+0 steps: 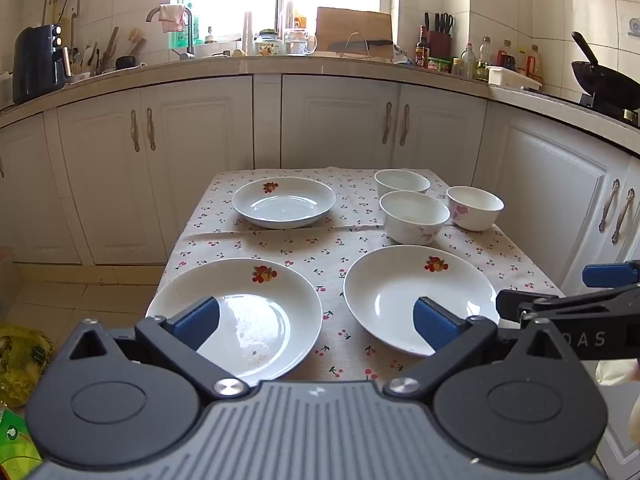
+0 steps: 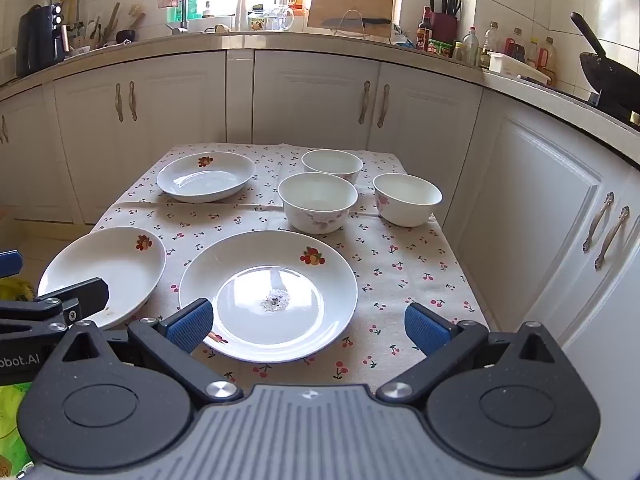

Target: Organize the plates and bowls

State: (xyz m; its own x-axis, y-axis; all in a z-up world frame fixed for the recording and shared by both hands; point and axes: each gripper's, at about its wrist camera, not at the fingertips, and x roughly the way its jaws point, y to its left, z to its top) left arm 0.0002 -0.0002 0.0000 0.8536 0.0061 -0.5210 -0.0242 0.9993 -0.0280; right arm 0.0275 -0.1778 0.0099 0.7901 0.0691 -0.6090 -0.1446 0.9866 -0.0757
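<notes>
Three white plates with a fruit print lie on the cherry-print tablecloth [image 1: 320, 256]: a near left plate [image 1: 248, 312] [image 2: 108, 268], a near right plate [image 1: 404, 292] [image 2: 276, 288] and a far plate [image 1: 284, 202] [image 2: 206, 176]. Three white bowls stand at the far right: a back bowl [image 1: 402, 182] [image 2: 332, 164], a middle bowl [image 1: 414, 216] [image 2: 318, 202] and a right bowl [image 1: 475, 207] [image 2: 407, 199]. My left gripper [image 1: 316, 326] is open and empty above the near table edge, between the two near plates. My right gripper [image 2: 308, 326] is open and empty over the near right plate's front rim.
White kitchen cabinets [image 1: 336, 120] stand close behind and to the right of the table. The counter holds an air fryer [image 1: 36, 62], a sink tap [image 1: 176, 20], bottles [image 1: 480, 58] and a wok [image 1: 600, 80]. Green and yellow bags [image 1: 20, 356] lie on the floor at left.
</notes>
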